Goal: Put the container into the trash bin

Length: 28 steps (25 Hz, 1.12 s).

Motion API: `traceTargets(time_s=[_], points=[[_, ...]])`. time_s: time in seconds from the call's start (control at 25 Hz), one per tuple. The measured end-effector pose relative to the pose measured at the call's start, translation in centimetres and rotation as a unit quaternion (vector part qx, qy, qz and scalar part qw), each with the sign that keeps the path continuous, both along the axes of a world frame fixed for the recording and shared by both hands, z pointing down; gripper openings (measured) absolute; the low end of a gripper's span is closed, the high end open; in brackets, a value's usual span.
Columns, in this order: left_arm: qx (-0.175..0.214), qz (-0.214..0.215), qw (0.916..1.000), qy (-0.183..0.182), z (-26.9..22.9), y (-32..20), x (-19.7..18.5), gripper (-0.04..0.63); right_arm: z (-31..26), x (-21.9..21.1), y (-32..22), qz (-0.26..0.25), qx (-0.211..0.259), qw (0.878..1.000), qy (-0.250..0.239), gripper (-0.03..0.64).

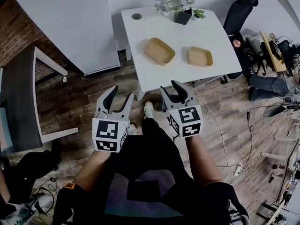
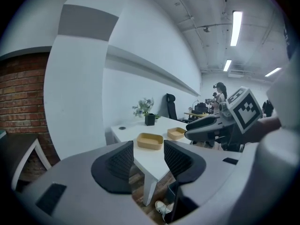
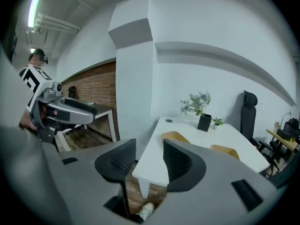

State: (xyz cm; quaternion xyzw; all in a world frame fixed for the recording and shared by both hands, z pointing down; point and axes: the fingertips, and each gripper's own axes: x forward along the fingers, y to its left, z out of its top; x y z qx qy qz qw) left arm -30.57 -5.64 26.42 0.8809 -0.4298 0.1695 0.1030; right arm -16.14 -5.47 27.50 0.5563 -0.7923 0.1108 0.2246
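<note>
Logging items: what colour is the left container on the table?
Tan; the container shows best in the head view.

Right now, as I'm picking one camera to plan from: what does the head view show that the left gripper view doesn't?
Head view only: the floor cables and the marker cube on the left gripper. Left gripper view only: the ceiling lights. Both: the white table, two tan containers, the potted plant and the right gripper.

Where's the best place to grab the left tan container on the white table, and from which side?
The container is a shallow open tray lying flat, so probably pinch its near rim wall, one jaw inside, one outside, coming over the front edge of the table.
</note>
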Motion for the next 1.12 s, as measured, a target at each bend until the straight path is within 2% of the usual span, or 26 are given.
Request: traceTargets(time_s=[0.16,0.32,0.6,0.88,1.12], points=[[-0.021,-0.019,0.9995,-0.012,1.2,-1.7,0.0,0.204,1.6,0.1,-2.8,-0.027,-0.019,0.999,0.002,0.236],[-0.046,-0.032,0.9981,-0.027,2.7,-4.7,0.7,0.218,3.5,0.5,-6.4,-0.05,-0.045,0.998,0.013,0.245],[-0.101,-0.042,0.9932,-0.041,7.0,-10.0,2.7,0.229,8.7,2.6,-13.1,-0.083,-0.094,0.99,0.062,0.244],[-0.137,-0.041,0.9885,-0.05,11.1,-12.9,4.4,0.231,13.6,3.4,-16.2,-0.115,-0.143,0.978,0.094,0.218],[-0.157,-0.038,0.9853,-0.057,13.0,-14.0,5.2,0.233,16.4,3.3,-17.2,-0.142,-0.171,0.966,0.13,0.158]])
